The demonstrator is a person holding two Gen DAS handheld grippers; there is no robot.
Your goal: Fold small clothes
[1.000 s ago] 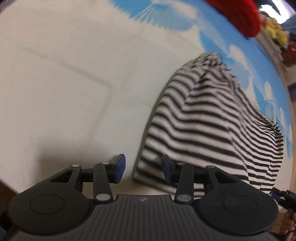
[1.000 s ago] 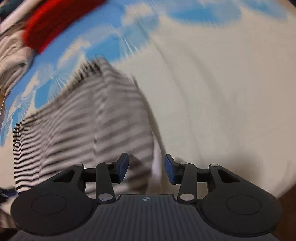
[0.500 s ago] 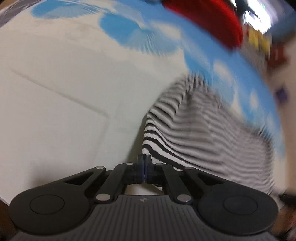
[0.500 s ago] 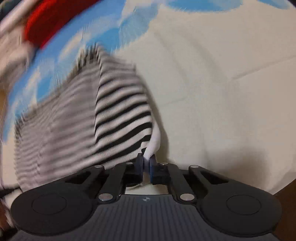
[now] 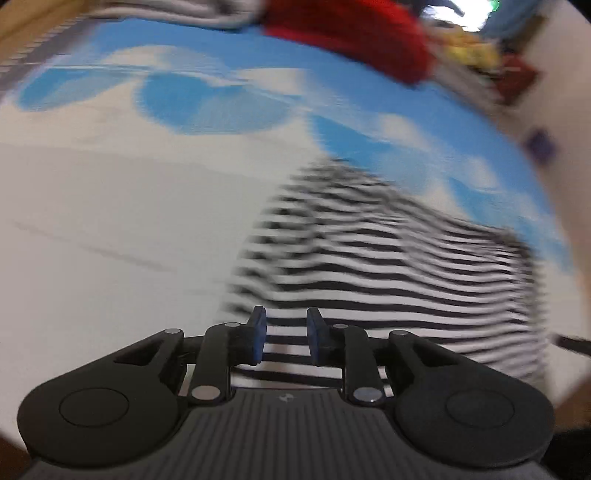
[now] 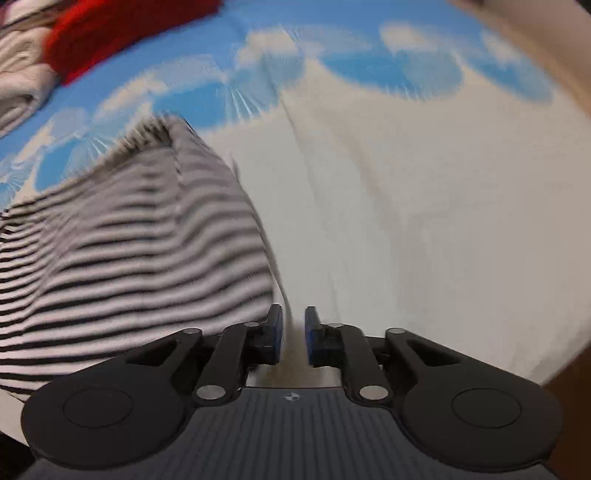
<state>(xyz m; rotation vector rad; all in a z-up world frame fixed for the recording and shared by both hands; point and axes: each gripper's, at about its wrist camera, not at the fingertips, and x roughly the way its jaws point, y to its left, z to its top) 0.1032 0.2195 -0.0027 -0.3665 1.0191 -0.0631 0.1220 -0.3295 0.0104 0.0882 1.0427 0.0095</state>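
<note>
Left gripper (image 5: 283,339): jaws part-way apart and opening, blue pads either side of a gap; the striped cloth shows in that gap, seemingly lying below the pads rather than pinched, though blur leaves this unsure.
Right gripper (image 6: 293,334): jaws opening too, a narrow gap between the pads. A pale strip of cloth edge seems to run up through the gap, but the pads do not look pressed on it.
Striped garment (image 5: 388,280): black-and-white top spread on the cloth-covered surface, its near hem right at both grippers, one near corner by each. The body rises in a soft hump toward the far end, so it is not lying flat yet.
Step in hand, as I read it: letting go of the near hem after placing it, with the fold not yet pressed down.
Doing it well: open both sides evenly and lift straight off so neither corner drags; check the side edge (image 6: 258,229) lies straight before the next fold; smooth the hump first or the crease will set crooked.
Cover (image 6: 424,221): cream in front, blue cloud print farther back, with faint creases.
Far edge: a red garment (image 5: 354,33) and pale grey folded cloth (image 6: 18,92) well apart from the striped one, leaving room to fold.
</note>
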